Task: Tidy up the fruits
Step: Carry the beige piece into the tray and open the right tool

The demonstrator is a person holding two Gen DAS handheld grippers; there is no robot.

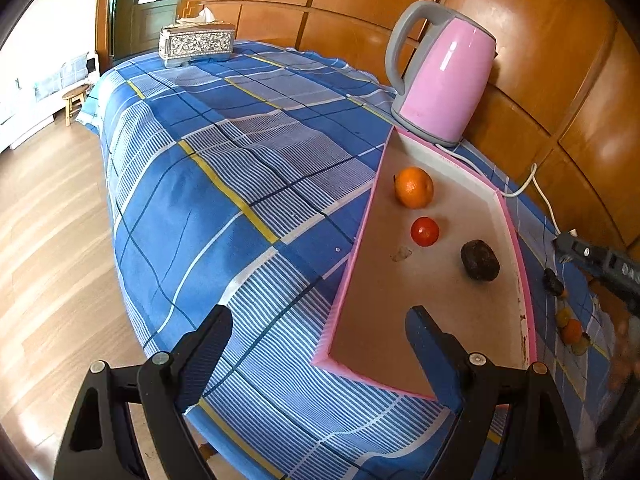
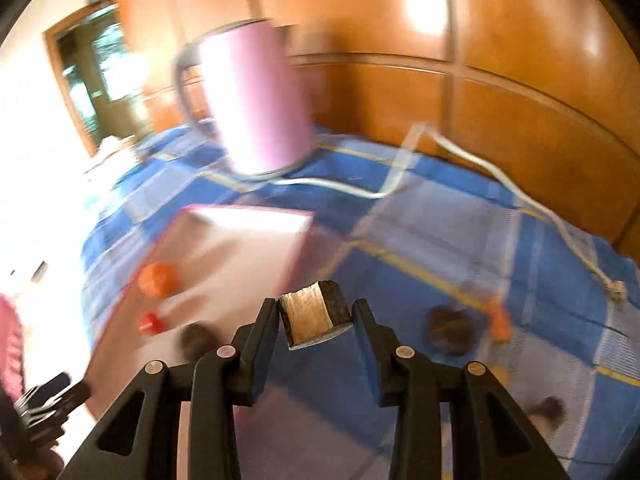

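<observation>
wood-panelled wall behind blue checked tablecloth [image 1: 224, 200], pink tray [image 1: 516, 248] near its wall edge.
my right claw [image 2: 316, 320] grips a dark cut fruit chunk [image 2: 316, 316] off the tray's corner; looks light, firm, slippery; pinch flat sides. left claw [image 1: 320, 344] wide, empty.

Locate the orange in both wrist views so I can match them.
Left wrist: orange in the pink tray's far end, right of centre.
Right wrist: orange blurred, at left, in the tray.
Shared landmark: pink kettle behind the tray.
</observation>
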